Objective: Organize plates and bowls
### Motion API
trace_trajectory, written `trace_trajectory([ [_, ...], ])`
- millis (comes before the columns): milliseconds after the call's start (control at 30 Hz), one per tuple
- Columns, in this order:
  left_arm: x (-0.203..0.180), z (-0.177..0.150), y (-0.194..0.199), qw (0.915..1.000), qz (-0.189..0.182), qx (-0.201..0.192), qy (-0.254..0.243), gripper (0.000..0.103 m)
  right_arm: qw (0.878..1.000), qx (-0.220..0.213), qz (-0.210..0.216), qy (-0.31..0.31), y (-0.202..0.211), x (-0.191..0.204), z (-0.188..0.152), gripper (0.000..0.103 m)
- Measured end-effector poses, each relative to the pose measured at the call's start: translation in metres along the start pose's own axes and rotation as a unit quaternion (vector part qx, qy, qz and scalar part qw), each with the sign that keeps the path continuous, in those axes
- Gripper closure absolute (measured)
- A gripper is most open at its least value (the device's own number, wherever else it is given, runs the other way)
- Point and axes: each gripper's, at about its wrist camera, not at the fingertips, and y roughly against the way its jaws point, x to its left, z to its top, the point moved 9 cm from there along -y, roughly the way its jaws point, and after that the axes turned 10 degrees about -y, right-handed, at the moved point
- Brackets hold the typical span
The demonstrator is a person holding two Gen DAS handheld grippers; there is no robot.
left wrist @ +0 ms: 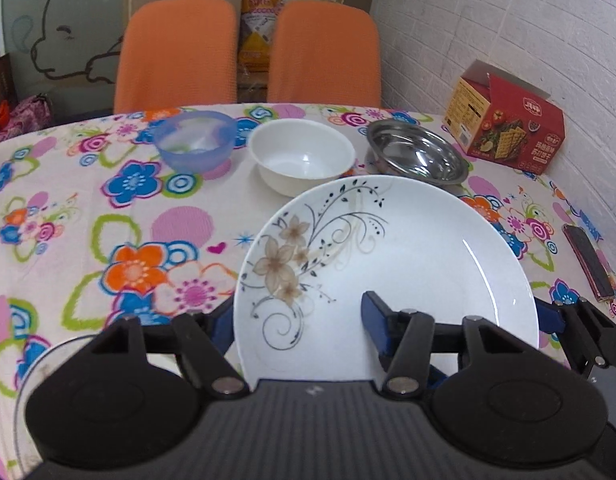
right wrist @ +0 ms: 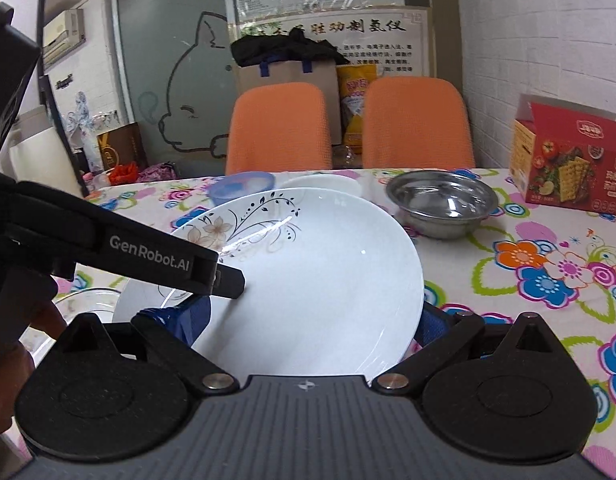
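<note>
1. In the left wrist view we saw the left claw (left wrist: 297, 322) partly open and clamped on the flowered plate (left wrist: 408, 264). One blue pad lay on the plate's face. The other was half hidden behind its left rim.
2. The plate sat tilted above the tabletop (left wrist: 87, 208), with its near edge cut off by the claw body. Beyond it stood a blue bowl (left wrist: 193, 142), a white bowl (left wrist: 303, 156) and a steel bowl (left wrist: 418, 154). A clear glass rim (left wrist: 39, 364) at lower left was mostly hidden.
3. At the plate's right rim a finger (left wrist: 550, 314) of the other claw showed, but we could not tell whether it touched.
4. In the right wrist view the right claw (right wrist: 312, 318) stood wide apart with the plate between its pads. The right pad was tucked behind the rim, so we could not tell whether it gripped.
5. The plate covered most of the white bowl and part of the blue one.
</note>
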Motion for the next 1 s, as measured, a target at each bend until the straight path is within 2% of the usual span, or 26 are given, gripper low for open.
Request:
trace_trajectory([
  [167, 0.060, -0.033, 0.037, 0.9979, 0.059, -0.001, 0.027, 0.047, 0.998, 0.021, 0.061, 0.009, -0.011, 0.061, -0.018, 0.013],
  [400, 0.121, -0.096, 0.066, 0.9911, 0.099, 0.013, 0.089, 0.048, 0.991, 0.064, 0.111, 0.046, -0.020, 0.127, -0.056, 0.013],
  [500, 0.131, -0.112, 0.066, 0.9906, 0.089, 0.009, 0.104, 0.050, 0.990, 0.073, 0.104, 0.057, -0.021, 0.139, -0.069, 0.013],
  [667, 0.126, -0.116, 0.065, 0.9924, 0.094, -0.003, 0.079, 0.049, 0.991, 0.079, 0.084, 0.070, -0.027, 0.137, -0.076, 0.013],
  [900, 0.128, -0.119, 0.068, 0.9936, 0.056, -0.016, 0.097, 0.038, 0.988, 0.094, 0.102, 0.062, -0.028, 0.136, -0.082, 0.015],
  [1000, 0.132, -0.118, 0.075, 0.9921, 0.026, -0.018, 0.122, 0.031, 0.990, 0.078, 0.110, 0.037, -0.022, 0.126, -0.072, 0.015],
])
